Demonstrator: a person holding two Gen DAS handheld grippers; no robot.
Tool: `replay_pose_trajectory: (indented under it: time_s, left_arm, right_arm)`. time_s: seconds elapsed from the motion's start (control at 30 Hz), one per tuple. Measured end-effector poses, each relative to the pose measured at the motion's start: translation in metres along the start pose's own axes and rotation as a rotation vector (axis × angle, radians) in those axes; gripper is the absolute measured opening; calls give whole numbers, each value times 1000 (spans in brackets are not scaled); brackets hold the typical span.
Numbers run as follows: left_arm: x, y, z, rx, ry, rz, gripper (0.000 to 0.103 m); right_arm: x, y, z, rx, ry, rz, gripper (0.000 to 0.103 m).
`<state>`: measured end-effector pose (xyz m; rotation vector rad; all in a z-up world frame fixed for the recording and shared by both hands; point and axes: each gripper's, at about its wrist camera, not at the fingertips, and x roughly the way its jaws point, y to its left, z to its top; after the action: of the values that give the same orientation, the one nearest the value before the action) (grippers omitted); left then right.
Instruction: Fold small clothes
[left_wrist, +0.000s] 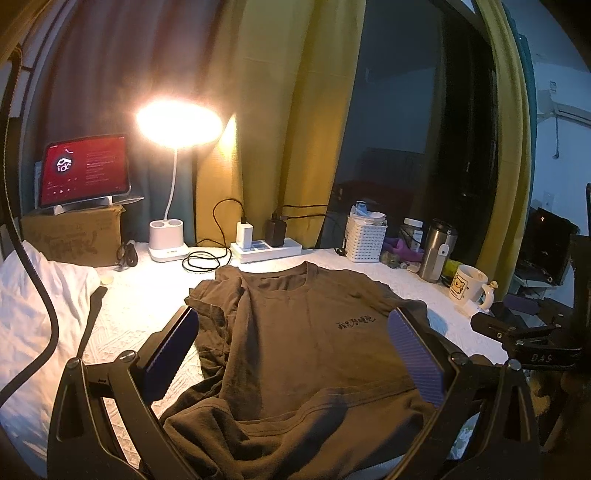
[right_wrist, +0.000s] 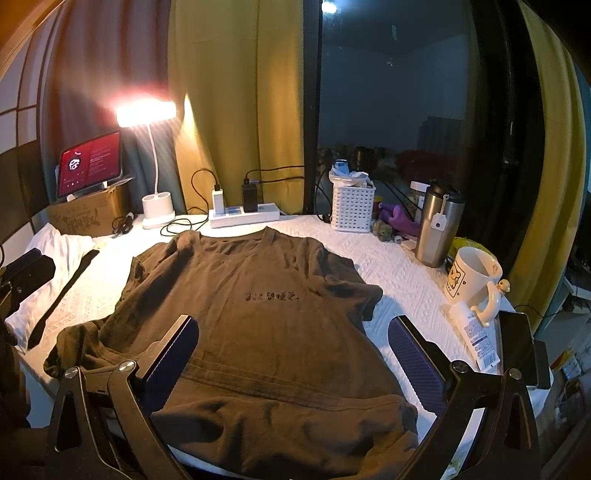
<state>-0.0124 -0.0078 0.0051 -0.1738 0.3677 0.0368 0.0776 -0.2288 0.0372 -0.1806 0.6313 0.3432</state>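
A brown T-shirt (left_wrist: 295, 332) (right_wrist: 258, 314) with small dark lettering on the chest lies front up on the white padded table, collar toward the far side. Its left sleeve is bunched and its hem is rumpled near me. My left gripper (left_wrist: 293, 328) hovers open above the shirt's lower half, its fingers wide apart with nothing between them. My right gripper (right_wrist: 295, 336) is also open over the hem, empty. The right gripper's body (left_wrist: 532, 343) shows at the right edge of the left wrist view. The left gripper's body (right_wrist: 26, 269) shows at the left edge of the right wrist view.
White cloth (left_wrist: 40, 295) lies at the left. Along the back stand a tablet on a cardboard box (left_wrist: 74, 236), a lit desk lamp (left_wrist: 168, 240), a power strip (left_wrist: 266, 249), a white basket (right_wrist: 352, 206), a steel tumbler (right_wrist: 436, 229). A mug (right_wrist: 472, 280), a tube (right_wrist: 476, 339) and a phone (right_wrist: 517, 347) sit right.
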Motion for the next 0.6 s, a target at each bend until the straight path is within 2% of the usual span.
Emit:
replay_pose_trajectory:
  time_s: [0.6]
  left_arm:
    - [1, 0, -3, -3, 2, 3, 101]
  right_arm:
    - [0, 0, -2, -1, -3, 0, 103]
